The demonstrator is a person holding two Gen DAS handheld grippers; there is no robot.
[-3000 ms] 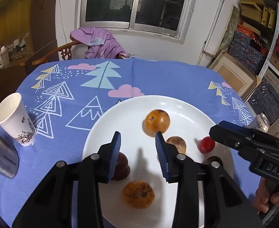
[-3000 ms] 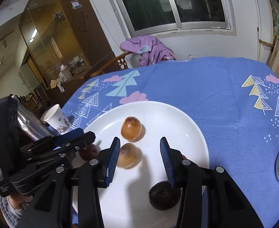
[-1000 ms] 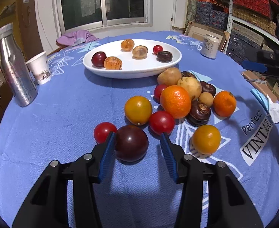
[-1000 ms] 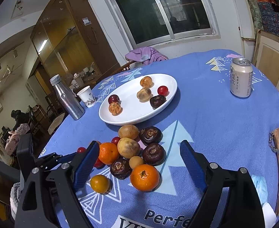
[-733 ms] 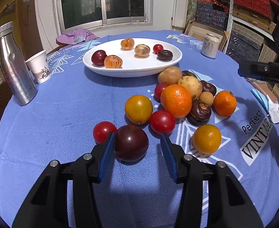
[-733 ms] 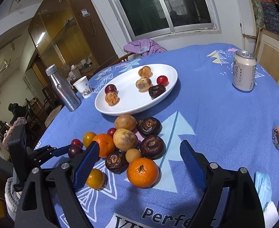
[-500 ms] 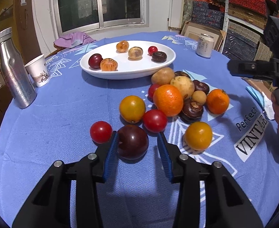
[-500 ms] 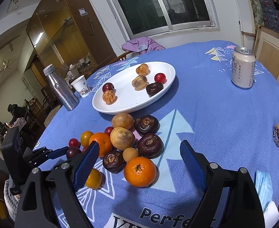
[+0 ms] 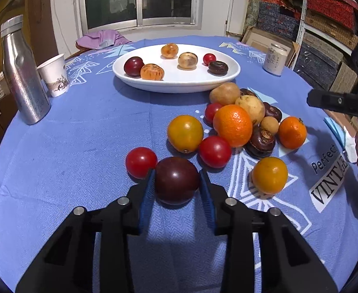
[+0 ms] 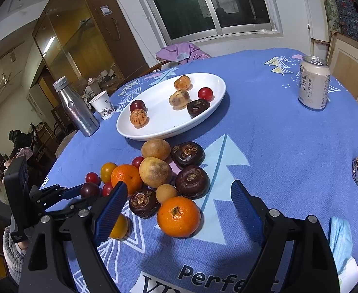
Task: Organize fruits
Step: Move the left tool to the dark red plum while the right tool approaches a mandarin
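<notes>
My left gripper [image 9: 176, 183] closing on the dark plum [image 9: 176, 180]; my right gripper [image 10: 176, 200] idle and wide.
Left wrist view: I point down at the blue tablecloth [image 9: 81, 134]; both blue pads touch the plum's sides, a red tomato [image 9: 141, 162] just beside it; right wrist view: jaws agape, tilted down over an orange [image 10: 178, 216], gripping nothing; white plate [image 10: 159, 124] beyond the fruit pile.
</notes>
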